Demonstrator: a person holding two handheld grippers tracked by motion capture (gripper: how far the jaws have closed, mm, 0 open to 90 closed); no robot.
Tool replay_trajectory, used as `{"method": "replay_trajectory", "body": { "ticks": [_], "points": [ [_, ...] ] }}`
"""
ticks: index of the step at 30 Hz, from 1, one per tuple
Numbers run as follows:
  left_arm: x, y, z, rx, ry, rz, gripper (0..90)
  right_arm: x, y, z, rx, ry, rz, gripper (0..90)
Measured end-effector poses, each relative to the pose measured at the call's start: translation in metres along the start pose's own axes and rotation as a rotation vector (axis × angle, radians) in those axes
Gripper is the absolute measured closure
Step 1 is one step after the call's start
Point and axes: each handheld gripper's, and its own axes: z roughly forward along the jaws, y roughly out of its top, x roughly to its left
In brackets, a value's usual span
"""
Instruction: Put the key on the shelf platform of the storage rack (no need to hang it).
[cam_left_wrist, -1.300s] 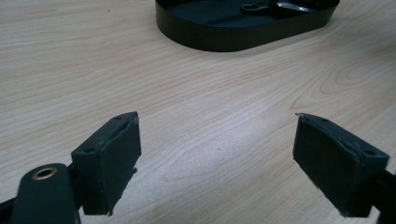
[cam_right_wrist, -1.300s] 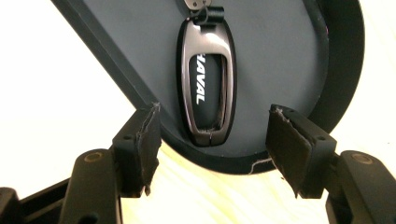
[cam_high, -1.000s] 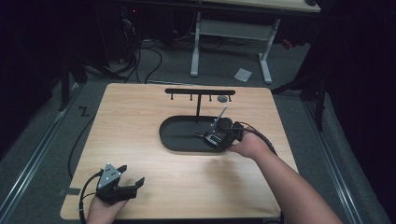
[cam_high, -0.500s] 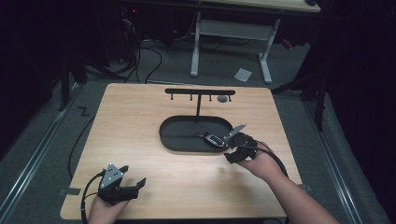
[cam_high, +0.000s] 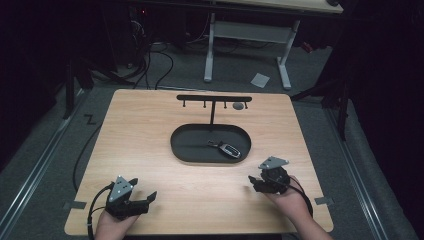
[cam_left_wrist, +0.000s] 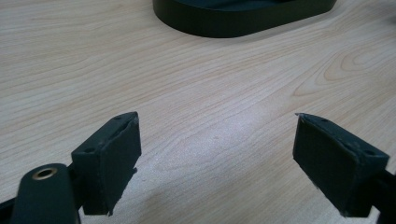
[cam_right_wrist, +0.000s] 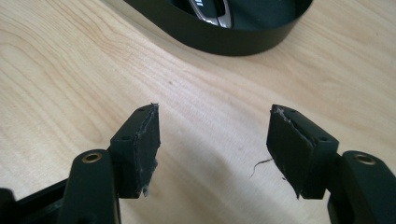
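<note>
wood counter (cam_high: 150, 135) | black oval tray (cam_high: 186, 145) mid-counter under a hook rack (cam_high: 214, 98) | left claw (cam_high: 142, 198) spread, empty, near edge | right claw (cam_high: 256, 183) spread, empty, just short of the tray | car key fob (cam_high: 227, 149) lying in tray's right half

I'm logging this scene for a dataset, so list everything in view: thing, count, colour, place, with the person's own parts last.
Table: one, light wood, centre of the high view.
Tray: one, black, oval, middle of the table.
Key fob: one, black and silver, lying in the tray's right half.
Hook rack: one, black, T-shaped, standing at the tray's far edge.
Round tag: one, grey, under the rack's right end.
Second table: one, pale frame, on the floor beyond.
Paper scrap: one, white, on the floor.
Left tool: one, black, open, near left corner.
Right tool: one, black, open, near right edge.
Hands: two, holding the tools.
</note>
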Motion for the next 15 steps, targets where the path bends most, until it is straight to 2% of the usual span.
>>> {"method": "replay_trajectory", "body": {
  "ticks": [2,3,5,6,9,10,13,15],
  "points": [
    [0.0,0.0,0.0,0.001,-0.001,0.002,15.9,0.003,-0.011,-0.003,-0.047,-0.007,0.036,34.9],
    [0.0,0.0,0.001,0.005,-0.001,0.005,15.9,0.007,-0.02,-0.006,-0.096,-0.003,0.086,34.0],
    [-0.001,0.001,0.001,0.002,-0.003,0.004,15.9,0.014,-0.033,-0.009,-0.172,-0.003,0.138,34.2],
    [-0.001,0.001,0.001,0.002,-0.005,0.004,15.9,0.016,-0.039,-0.01,-0.183,0.01,0.152,33.7],
    [-0.003,0.001,0.002,-0.001,-0.005,0.008,15.9,0.014,-0.037,-0.019,-0.205,0.018,0.153,30.2],
    [-0.004,0.001,0.003,0.005,-0.007,0.016,15.9,0.01,-0.039,-0.024,-0.223,-0.026,0.143,30.2],
    [-0.005,0.002,0.003,0.009,-0.006,0.018,15.9,0.005,-0.045,-0.021,-0.221,0.008,0.193,30.0],
    [-0.007,0.002,0.004,0.005,-0.006,0.02,15.9,0.004,-0.046,-0.02,-0.218,0.005,0.187,29.9]
  ]
}}
